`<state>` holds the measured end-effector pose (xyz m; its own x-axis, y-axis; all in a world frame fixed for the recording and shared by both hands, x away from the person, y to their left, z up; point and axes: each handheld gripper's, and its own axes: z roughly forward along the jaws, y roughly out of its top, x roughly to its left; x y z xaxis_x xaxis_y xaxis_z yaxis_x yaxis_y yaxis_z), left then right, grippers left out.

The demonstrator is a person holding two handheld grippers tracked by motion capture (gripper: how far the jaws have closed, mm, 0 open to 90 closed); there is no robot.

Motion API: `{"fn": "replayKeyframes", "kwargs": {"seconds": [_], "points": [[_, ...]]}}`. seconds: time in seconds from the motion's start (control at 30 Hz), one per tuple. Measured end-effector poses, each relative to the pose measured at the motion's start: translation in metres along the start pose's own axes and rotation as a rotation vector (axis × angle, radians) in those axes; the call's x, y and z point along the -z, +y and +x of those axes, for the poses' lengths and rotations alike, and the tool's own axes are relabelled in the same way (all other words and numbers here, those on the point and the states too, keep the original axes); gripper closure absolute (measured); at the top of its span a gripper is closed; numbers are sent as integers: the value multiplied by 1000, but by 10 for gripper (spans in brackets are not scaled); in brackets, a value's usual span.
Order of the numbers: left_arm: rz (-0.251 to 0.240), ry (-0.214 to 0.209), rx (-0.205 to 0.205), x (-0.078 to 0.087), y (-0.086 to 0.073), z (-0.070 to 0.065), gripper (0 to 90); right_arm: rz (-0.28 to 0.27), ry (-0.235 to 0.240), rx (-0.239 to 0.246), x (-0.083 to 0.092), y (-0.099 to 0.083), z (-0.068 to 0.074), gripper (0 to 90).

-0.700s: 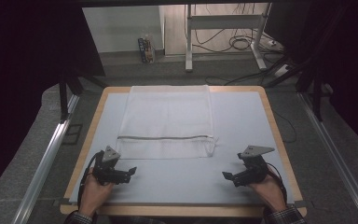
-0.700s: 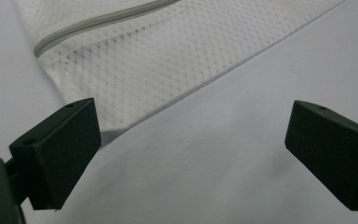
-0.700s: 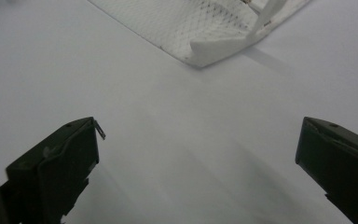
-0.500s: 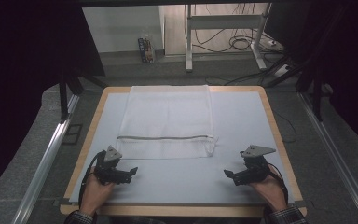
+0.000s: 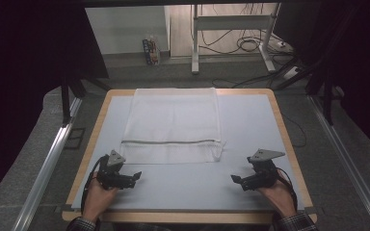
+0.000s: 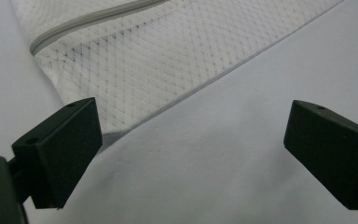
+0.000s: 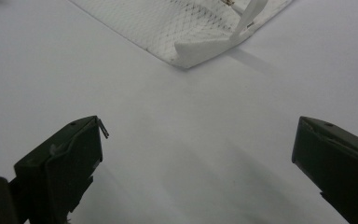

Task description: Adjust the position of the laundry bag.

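— Lying flat on the bench (image 5: 250, 130), where exactly is the mesh bag (image 5: 173, 122) relative to your jaws?

— Ahead of both of them. My left gripper (image 5: 134, 177) sits low near the front-left of the bench, and my right gripper (image 5: 235, 179) near the front-right. The bag stretches away from me up the middle, its grey zipper (image 5: 171, 142) running across it close to the near edge.

— Is either one touching it?

— No. In the left gripper view my jaws stand wide apart with bare bench between them; the bag's near corner (image 6: 121, 126) lies just beyond my left-hand jaw, and I cannot tell whether it brushes it. In the right gripper view the jaws are just as wide, holding nothing, and the bag's other near corner (image 7: 191, 49) lies farther off, with a white tab (image 7: 251, 11) sticking up from it.

— So nothing is gripped?

— Nothing. Both pairs are spread open over the pale surface, pointing inward toward each other, with the bag's near edge between and beyond them.
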<state>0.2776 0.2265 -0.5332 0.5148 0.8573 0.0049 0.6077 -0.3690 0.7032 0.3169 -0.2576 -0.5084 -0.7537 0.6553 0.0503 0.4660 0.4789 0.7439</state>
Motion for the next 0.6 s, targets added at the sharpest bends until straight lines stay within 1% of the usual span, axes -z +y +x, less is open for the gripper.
{"fn": "replayKeyframes", "kwargs": {"seconds": [0.07, 0.17, 0.2, 0.23, 0.27, 0.33, 0.37, 0.53, 0.6], "points": [[3, 5, -9, 0, 0, 0, 44, 1, -6, 8, 0, 0, 0, 14], [-9, 9, -8, 1, 1, 0, 44, -2, -10, 14, 0, 2, 0, 15], [-20, 10, 1, 1, 1, 1, 43, 1, -12, 15, -1, 3, 1, 15], [-20, 10, 1, 1, 1, 1, 43, 1, -12, 15, -1, 3, 1, 15], [-28, -2, 20, 1, 1, 2, 43, 4, -12, 12, -3, 4, 1, 12], [-32, -8, 28, 2, 1, 2, 43, 5, -12, 11, -3, 4, 1, 12], [-36, -3, 31, 2, 2, 2, 43, 6, -16, 16, -3, 7, 1, 13], [-31, 3, 28, 1, 4, 3, 46, -11, -21, 31, -4, 13, 1, 15], [-30, 12, 23, 0, 5, 4, 47, -14, -20, 30, -6, 13, 1, 16]]}}
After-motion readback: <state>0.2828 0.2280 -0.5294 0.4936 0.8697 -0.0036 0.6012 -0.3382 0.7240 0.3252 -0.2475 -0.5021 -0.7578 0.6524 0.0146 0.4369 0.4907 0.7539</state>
